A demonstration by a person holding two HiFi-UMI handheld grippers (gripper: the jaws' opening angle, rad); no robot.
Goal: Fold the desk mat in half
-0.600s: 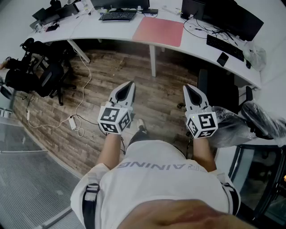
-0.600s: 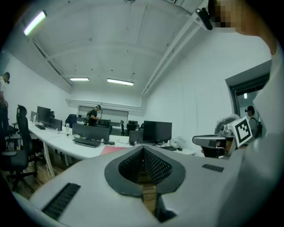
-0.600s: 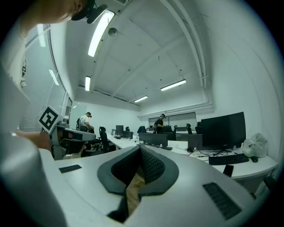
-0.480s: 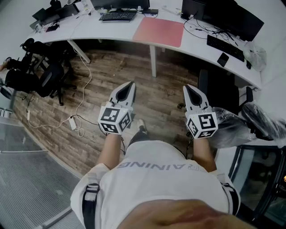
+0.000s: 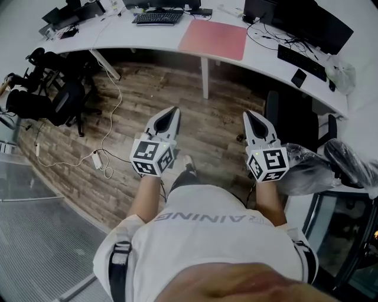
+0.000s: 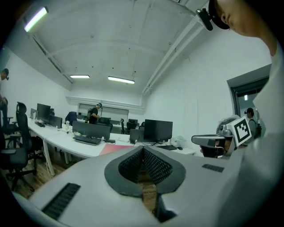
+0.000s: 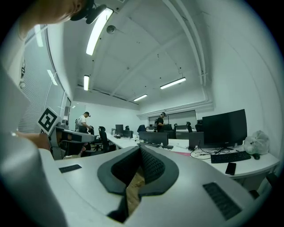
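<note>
Left gripper (image 5: 172,112) and right gripper (image 5: 253,114), jaws together, empty, side by side over floor (image 5: 153,94) (likely readied for approach); desk mat (image 5: 214,39) flat on far desk (image 5: 142,36).

Desk mat (image 5: 214,40) now slightly higher, rightward in head view.

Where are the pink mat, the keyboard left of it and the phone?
pink mat (image 5: 214,39): head view, its middle.
keyboard (image 5: 156,18): head view, centre of keys.
phone (image 5: 299,77): head view, its dark face.
</note>
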